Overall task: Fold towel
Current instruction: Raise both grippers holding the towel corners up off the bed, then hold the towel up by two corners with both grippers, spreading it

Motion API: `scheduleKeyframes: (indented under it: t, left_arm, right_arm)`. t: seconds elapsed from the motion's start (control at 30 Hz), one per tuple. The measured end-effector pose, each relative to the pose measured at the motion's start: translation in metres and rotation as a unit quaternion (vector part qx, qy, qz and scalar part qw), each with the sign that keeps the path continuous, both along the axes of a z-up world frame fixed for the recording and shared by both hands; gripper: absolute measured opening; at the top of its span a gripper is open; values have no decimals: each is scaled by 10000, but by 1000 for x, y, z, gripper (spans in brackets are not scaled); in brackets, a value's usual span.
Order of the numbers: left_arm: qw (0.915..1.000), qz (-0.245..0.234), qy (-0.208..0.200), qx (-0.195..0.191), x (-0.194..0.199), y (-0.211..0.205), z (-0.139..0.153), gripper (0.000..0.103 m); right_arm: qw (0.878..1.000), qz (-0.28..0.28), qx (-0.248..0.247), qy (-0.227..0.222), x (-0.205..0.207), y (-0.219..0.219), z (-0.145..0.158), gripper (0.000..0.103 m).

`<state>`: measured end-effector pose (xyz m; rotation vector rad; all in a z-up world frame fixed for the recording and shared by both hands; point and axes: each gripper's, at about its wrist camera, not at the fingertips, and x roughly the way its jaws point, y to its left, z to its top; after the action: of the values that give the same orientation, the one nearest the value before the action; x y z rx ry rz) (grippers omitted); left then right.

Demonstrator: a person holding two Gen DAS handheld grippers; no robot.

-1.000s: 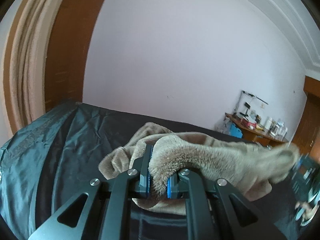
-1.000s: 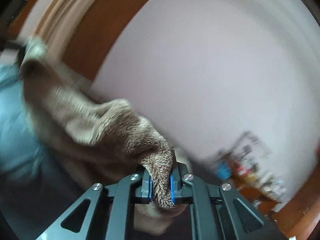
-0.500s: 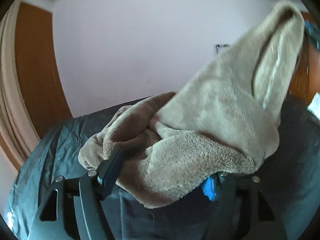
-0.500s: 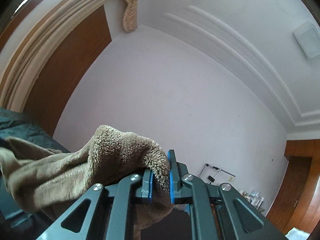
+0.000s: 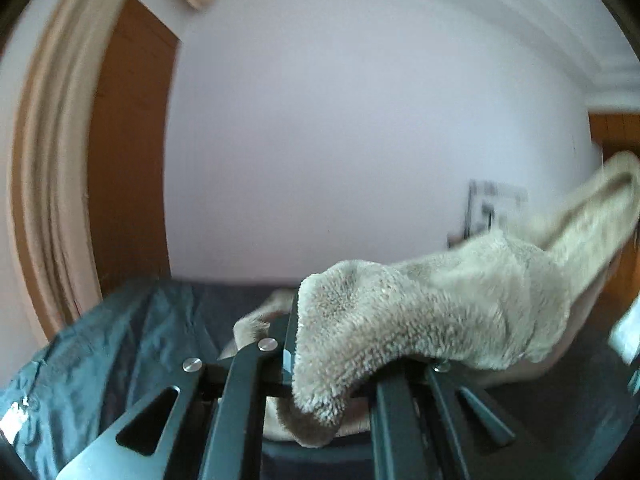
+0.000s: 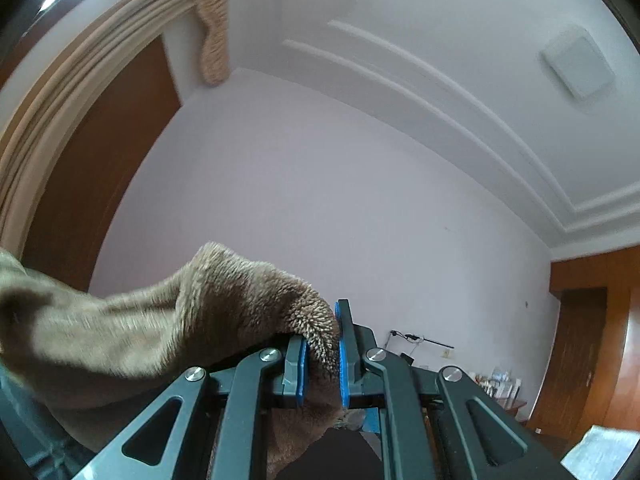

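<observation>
Since half a second ago the left gripper [image 5: 320,364], whose fingers then stood wide apart under a loose heap of towel, has closed again on the fabric, and both views have tilted upward, with more wall and ceiling in frame. The beige fleece towel [image 5: 420,320] is off the bed, gathered into a thick roll between the two grippers. In the left wrist view one end is pinched between the fingers, a tuft bulging below them, and the rest runs up and to the right, where a blurred fold stands against the wall. In the right wrist view the right gripper [image 6: 322,364] is clamped on another bunch of the towel [image 6: 224,304], its blue pads [image 6: 301,372] pressed into the pile from both sides; the cloth trails left and sags below the fingers. Under the towel lies a dark, creased bedcover [image 5: 132,340]. Behind stand a pale wall [image 5: 340,128], a brown wooden panel [image 5: 128,152] with a beige curtain [image 5: 44,168] beside it, and a moulded ceiling [image 6: 460,52].
</observation>
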<state>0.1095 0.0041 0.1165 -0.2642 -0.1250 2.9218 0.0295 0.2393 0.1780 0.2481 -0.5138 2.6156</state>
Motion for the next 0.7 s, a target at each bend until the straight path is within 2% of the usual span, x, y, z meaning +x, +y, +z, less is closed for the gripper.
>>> scheduleKeyframes:
  t: [0.1,0.2,0.33,0.43,0.6,0.7]
  left_arm:
    - [9976,3,535,430,28,-17,44,10]
    - [9921,-62,1040,697,61,-24,82,11]
    - [9834,-105,1630,784,103,-28,121,11]
    - [9760,-72,2028,790,136,-31,139,11]
    - [9602,-412,2572,1006,201,-45,155,12]
    - [9581,-718,2592,985,223,-49,153,14]
  right_arm:
    - [9995,15,-206,246,13,9,16,12]
    - [9979,-58,-151,619,34,3,32,12]
    - [9919,-95,-160,1256,72,-1,61,12]
    - [9856,-81,-149,1680,108,-12,83,12]
    - [9690,-177,-39,2464,158,-28,111,12]
    - [9649,-251,-87,2612,167,-40,134,12]
